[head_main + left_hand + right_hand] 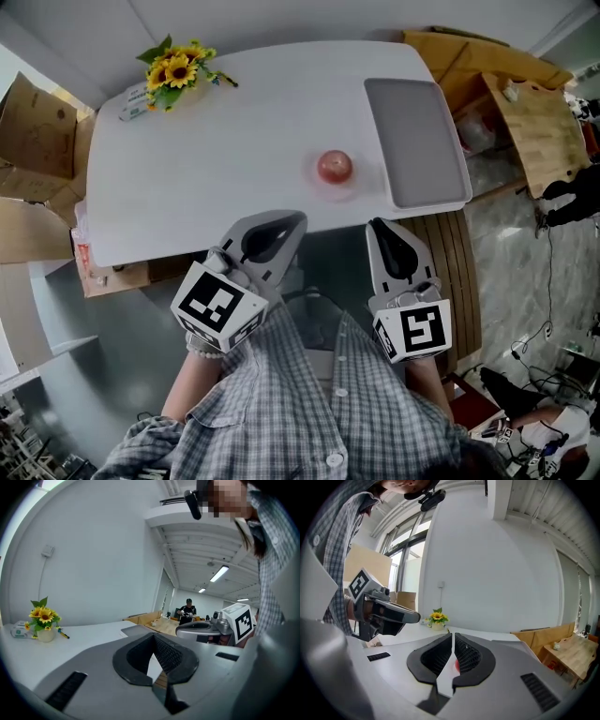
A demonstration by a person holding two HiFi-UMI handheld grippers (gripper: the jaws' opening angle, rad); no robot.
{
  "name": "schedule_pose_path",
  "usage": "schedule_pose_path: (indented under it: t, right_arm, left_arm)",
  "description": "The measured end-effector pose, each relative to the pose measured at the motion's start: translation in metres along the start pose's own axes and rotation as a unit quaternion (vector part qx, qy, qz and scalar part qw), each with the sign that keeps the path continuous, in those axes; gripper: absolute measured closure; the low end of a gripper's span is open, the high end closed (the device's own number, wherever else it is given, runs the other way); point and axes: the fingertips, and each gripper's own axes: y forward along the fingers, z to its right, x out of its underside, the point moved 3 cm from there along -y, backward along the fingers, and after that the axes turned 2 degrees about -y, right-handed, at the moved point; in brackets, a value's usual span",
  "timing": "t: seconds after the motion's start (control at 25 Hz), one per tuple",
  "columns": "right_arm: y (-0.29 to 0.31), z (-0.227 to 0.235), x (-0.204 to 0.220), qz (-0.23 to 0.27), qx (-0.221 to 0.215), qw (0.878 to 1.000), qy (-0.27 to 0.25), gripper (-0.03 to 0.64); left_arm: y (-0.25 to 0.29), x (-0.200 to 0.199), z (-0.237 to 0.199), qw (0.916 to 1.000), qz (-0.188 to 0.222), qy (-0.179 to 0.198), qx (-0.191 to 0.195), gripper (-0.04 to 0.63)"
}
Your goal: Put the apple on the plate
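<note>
A red apple (335, 167) sits on the white table (216, 159), just left of a flat grey rectangular plate (415, 141) at the table's right end. Both grippers hover over the table's near edge, short of the apple and empty. My left gripper (300, 217) is shut, its tips meeting below and left of the apple. My right gripper (375, 225) is shut too, below and right of the apple. In the right gripper view a sliver of the apple (456, 665) shows red between the jaws. The left gripper view shows the plate (136, 630) but not the apple.
A small vase of sunflowers (173, 66) and a small packet (134, 101) stand at the table's far left corner. Cardboard boxes (33, 141) crowd the left side. A wooden bench and boards (534, 122) lie to the right. A person (187, 609) stands far off.
</note>
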Motion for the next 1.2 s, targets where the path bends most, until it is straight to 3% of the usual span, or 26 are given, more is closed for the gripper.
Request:
schedule_pose_path:
  t: [0.2, 0.76, 1.2]
  right_arm:
    - [0.025, 0.006, -0.012, 0.013, 0.013, 1.000, 0.016, 0.584]
    - [0.071, 0.031, -0.004, -0.040, 0.104, 0.994, 0.013, 0.584]
    - [0.082, 0.058, 0.023, -0.096, 0.136, 0.986, -0.001, 0.584]
  left_arm:
    - [0.011, -0.011, -0.028, 0.9999, 0.000, 0.000, 0.016, 0.586]
    - [0.023, -0.013, -0.094, 0.9991, -0.003, -0.016, 0.040, 0.586]
    - [0.035, 0.006, -0.105, 0.9972, -0.044, -0.031, 0.053, 0.586]
